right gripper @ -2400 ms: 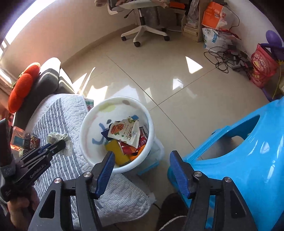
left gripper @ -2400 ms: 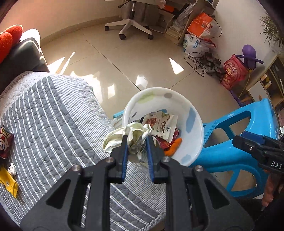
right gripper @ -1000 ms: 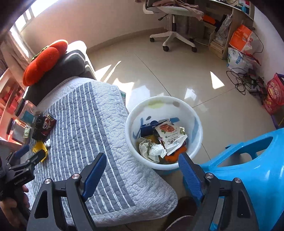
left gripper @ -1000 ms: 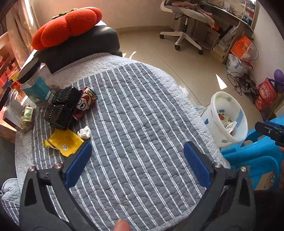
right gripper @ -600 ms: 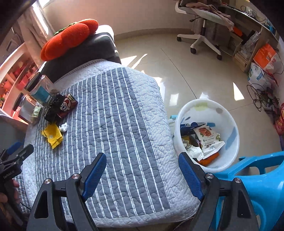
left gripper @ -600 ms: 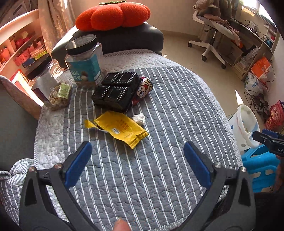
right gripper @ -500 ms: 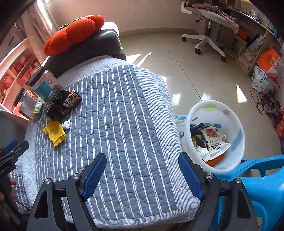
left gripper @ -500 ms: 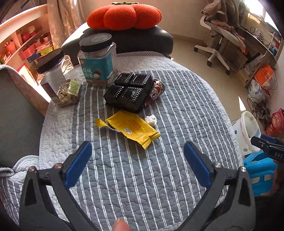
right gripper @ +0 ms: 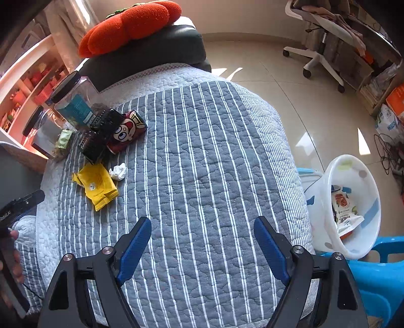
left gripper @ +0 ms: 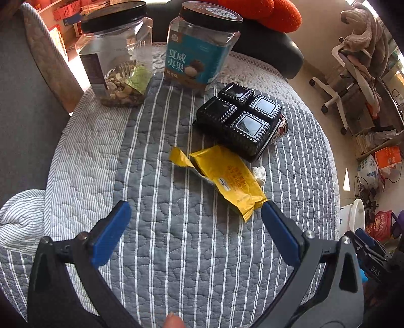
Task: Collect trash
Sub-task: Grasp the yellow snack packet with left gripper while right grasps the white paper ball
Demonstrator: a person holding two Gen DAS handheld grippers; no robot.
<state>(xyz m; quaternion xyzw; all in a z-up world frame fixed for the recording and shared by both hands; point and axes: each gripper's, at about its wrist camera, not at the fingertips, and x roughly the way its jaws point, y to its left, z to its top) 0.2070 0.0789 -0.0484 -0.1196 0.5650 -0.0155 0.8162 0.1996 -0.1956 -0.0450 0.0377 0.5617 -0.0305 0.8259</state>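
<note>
A torn yellow wrapper (left gripper: 227, 176) lies on the grey striped quilt (left gripper: 176, 252), with a small white paper wad (left gripper: 260, 174) beside it. My left gripper (left gripper: 194, 219) is open and empty, hovering just short of the wrapper. My right gripper (right gripper: 202, 232) is open and empty over the middle of the quilt (right gripper: 214, 164); the wrapper (right gripper: 97, 183) and the wad (right gripper: 118, 172) lie far to its left. The white trash bin (right gripper: 353, 207) with several wrappers inside stands on the floor to the right.
A black plastic tray (left gripper: 240, 126) rests on a red snack pack (right gripper: 126, 131). Two black-lidded jars (left gripper: 202, 48) stand at the back. An orange cushion (right gripper: 131, 22) lies on a dark seat. A blue plastic stool (right gripper: 378, 277) is beside the bin; an office chair (right gripper: 325, 32) stands beyond.
My left gripper let crumpled paper fall into the bin, opened, and swung back across the quilt close to the yellow wrapper. My right gripper turned from the bin toward the quilt.
</note>
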